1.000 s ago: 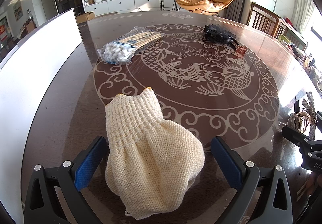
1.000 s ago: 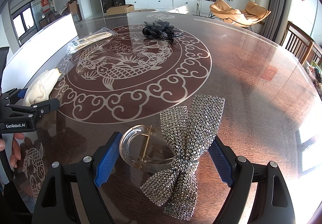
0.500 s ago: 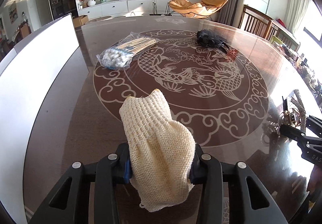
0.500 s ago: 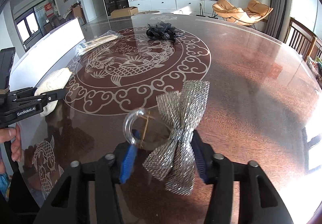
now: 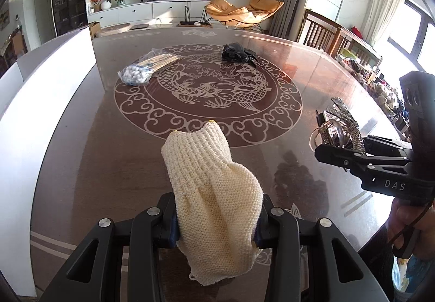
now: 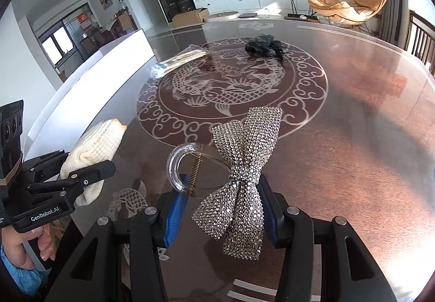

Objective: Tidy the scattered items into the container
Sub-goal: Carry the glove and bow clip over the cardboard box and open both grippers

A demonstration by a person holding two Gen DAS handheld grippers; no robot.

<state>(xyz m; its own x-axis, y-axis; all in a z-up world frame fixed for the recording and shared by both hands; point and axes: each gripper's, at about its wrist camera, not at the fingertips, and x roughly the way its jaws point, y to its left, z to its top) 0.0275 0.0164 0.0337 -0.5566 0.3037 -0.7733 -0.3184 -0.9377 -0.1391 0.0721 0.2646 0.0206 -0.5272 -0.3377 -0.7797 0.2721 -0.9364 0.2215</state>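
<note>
My left gripper [image 5: 216,223] is shut on a cream knitted glove [image 5: 209,188] and holds it above the table; it also shows in the right wrist view [image 6: 92,147]. My right gripper [image 6: 220,209] is shut on a rhinestone bow hair clip [image 6: 242,166] with a clear plastic claw, lifted off the table; the clip shows at the right of the left wrist view [image 5: 339,125]. A bag of cotton swabs [image 5: 146,67] and a black hair accessory [image 5: 236,53] lie on the far part of the table. A white container [image 5: 35,84] stands along the table's left side.
The round dark table [image 6: 353,117] has a fish pattern in its middle. Wooden chairs [image 5: 326,33] stand at the far right. Clutter [image 5: 380,84] sits past the table's right edge.
Both grippers have risen from the table with their loads; the glove and the bow clip now hang higher. The right gripper shows closer in the left wrist view.
</note>
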